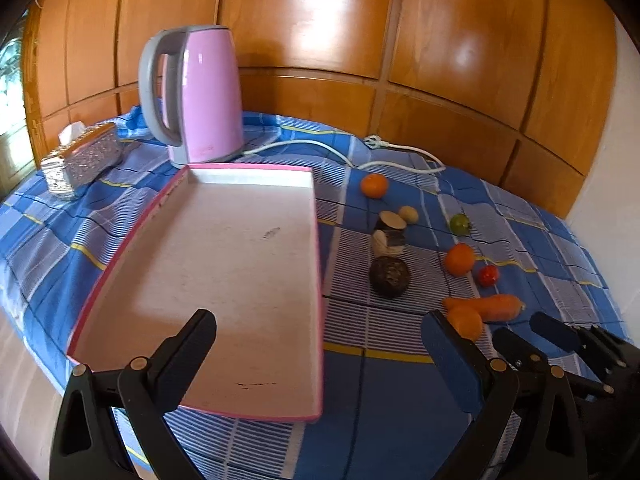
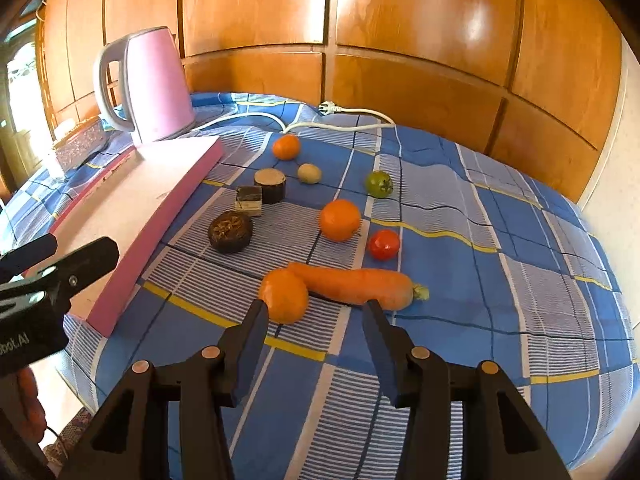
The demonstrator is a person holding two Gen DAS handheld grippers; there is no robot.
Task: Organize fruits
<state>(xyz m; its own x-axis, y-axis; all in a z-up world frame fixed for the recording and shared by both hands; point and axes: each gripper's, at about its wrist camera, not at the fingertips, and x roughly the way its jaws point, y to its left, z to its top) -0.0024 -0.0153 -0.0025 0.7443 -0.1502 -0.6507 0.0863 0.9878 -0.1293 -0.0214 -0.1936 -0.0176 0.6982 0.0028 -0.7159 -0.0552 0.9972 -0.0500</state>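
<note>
A shallow white tray with a pink rim (image 1: 224, 260) lies on the blue checked cloth with nothing in it. My left gripper (image 1: 320, 328) hangs open over its near end. To the tray's right lie an orange (image 2: 284, 294), a carrot (image 2: 352, 284), a red tomato (image 2: 383, 244), a second orange (image 2: 339, 219), a green tomato (image 2: 379, 184), a third orange (image 2: 286, 146), a small brownish fruit (image 2: 309, 173) and a dark round fruit (image 2: 230, 232). My right gripper (image 2: 316, 308) is open, its tips just short of the nearest orange and the carrot, holding nothing.
A pink kettle (image 1: 200, 92) stands behind the tray, its white cord (image 1: 400, 160) trailing along the back. A glittery tissue box (image 1: 80, 160) sits far left. Two cut dark-skinned pieces (image 2: 260, 194) lie beside the tray. Wooden panels close off the back.
</note>
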